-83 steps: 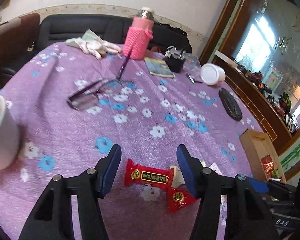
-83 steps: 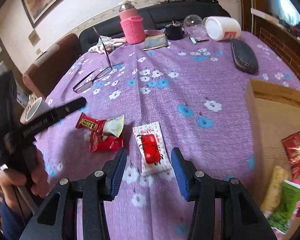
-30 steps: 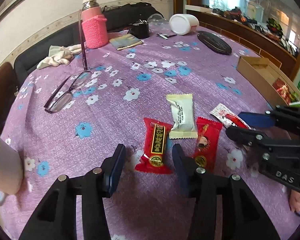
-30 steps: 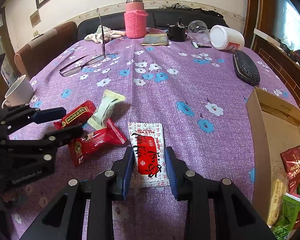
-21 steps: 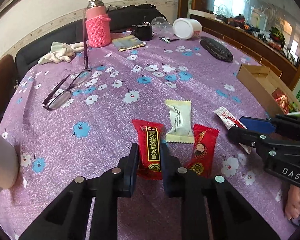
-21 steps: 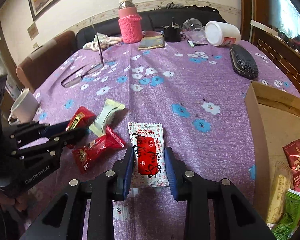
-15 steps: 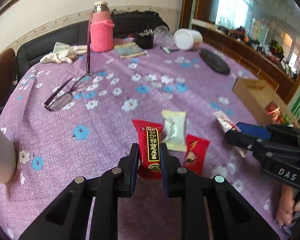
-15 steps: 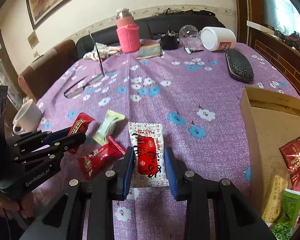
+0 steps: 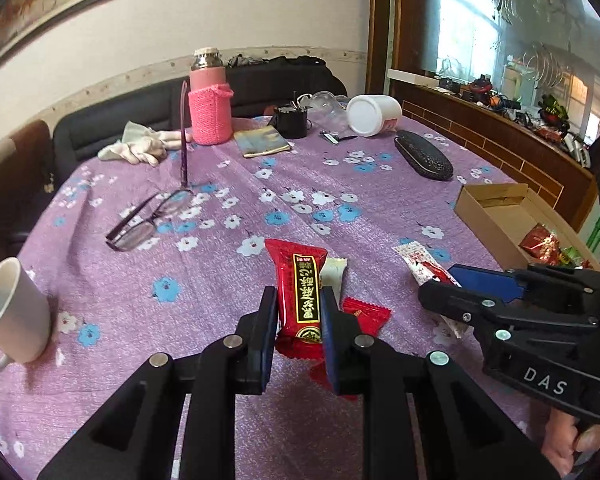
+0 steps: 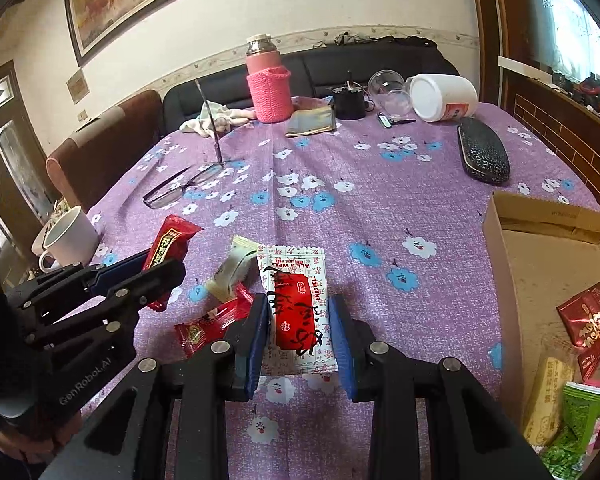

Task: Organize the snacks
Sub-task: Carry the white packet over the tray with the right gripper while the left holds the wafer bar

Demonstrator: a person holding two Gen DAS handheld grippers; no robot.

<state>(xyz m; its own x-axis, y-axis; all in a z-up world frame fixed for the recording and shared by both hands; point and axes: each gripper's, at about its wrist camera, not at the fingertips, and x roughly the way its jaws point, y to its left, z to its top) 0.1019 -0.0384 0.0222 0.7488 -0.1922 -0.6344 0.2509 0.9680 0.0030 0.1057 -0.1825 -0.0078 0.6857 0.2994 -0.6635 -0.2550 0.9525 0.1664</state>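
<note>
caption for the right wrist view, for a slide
Right gripper clamps a white-and-red sachet above the purple floral tablecloth, beside a cardboard box already holding snacks.

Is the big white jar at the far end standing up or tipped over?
Tipped over. The white jar lies on its side on the table, its round lid facing the camera.

Both grippers are matte black, angular linkages dotted with round silver screws, each finger faced with a blue pad. The right gripper (image 9: 452, 288) bears white "DAS" lettering, the left gripper (image 10: 156, 270) "GenRobot.AI" — bare skin of the right hand (image 9: 568, 446) shows beneath.
</note>
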